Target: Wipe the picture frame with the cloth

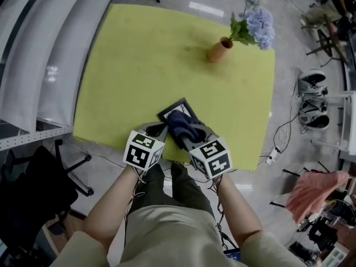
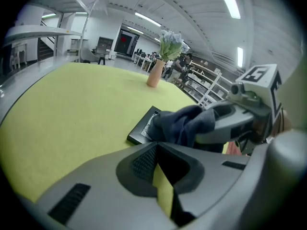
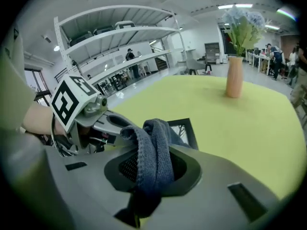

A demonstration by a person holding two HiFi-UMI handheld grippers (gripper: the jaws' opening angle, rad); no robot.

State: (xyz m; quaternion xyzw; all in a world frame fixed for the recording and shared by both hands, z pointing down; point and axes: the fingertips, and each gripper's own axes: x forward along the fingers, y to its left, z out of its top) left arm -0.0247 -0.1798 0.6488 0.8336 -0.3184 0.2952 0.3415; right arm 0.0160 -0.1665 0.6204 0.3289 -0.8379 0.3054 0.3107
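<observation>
A small black picture frame [image 1: 177, 108] lies flat near the front edge of the yellow-green table [image 1: 144, 60]. A dark blue cloth [image 1: 182, 124] is bunched on the frame's near corner. My right gripper [image 1: 192, 138] is shut on the cloth [image 3: 153, 147], which hangs out between its jaws, with the frame [image 3: 188, 128] just beyond. My left gripper [image 1: 157, 129] sits at the frame's near left side. Its jaws [image 2: 156, 147] are shut on nothing, and the frame [image 2: 141, 131] and cloth [image 2: 184, 123] lie just ahead of them.
A tan vase [image 1: 220, 50] with pale blue flowers [image 1: 257, 26] stands at the table's far right. Grey shelving [image 1: 33, 65] runs along the left. A black chair [image 1: 39, 188] stands at lower left. Cables, gear and a pink cloth [image 1: 317, 191] litter the floor on the right.
</observation>
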